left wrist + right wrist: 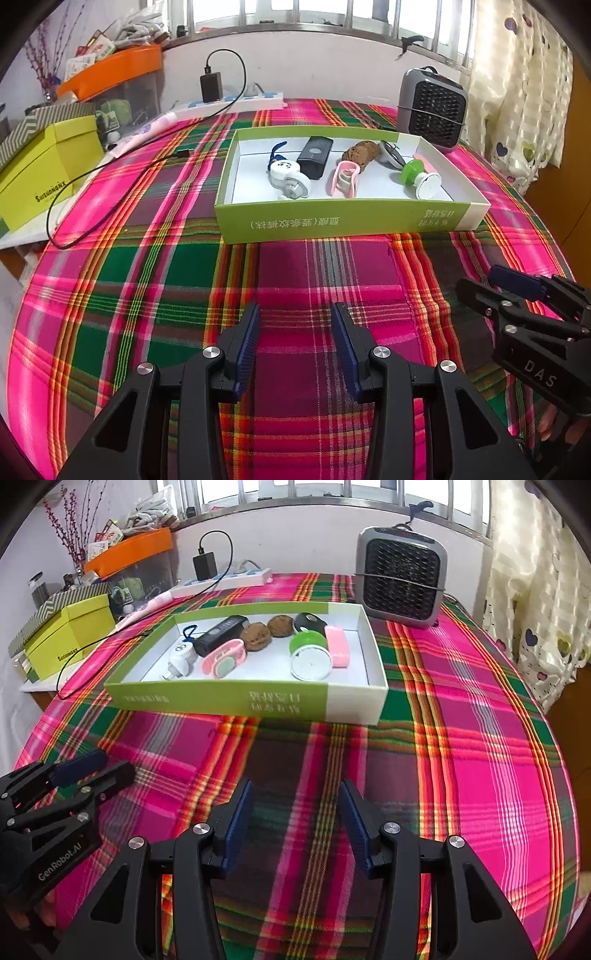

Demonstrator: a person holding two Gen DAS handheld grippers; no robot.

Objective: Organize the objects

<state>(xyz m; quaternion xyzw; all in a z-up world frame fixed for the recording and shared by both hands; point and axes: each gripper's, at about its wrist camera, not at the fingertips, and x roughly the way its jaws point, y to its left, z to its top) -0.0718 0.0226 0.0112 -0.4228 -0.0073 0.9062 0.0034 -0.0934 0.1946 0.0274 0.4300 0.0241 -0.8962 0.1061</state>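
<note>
A shallow green-and-white box (343,219) (236,698) lies on the plaid tablecloth. Inside it lie a black rectangular device (314,157) (221,635), a white round case (282,173) (181,653), a pink clip (343,179) (223,659), two brown walnuts (362,151) (256,636), a green-and-white suction holder (419,177) (308,653), a pink bar (338,646) and a black-and-white round item (309,622). My left gripper (295,339) is open and empty, well in front of the box. My right gripper (295,819) is open and empty beside it; each shows in the other's view.
A grey fan heater (432,109) (402,576) stands behind the box at the right. A yellow-green carton (48,166), an orange-lidded bin (110,74), a power strip with black charger (229,99) and its cable (110,184) sit at the left. A curtain (535,590) hangs right.
</note>
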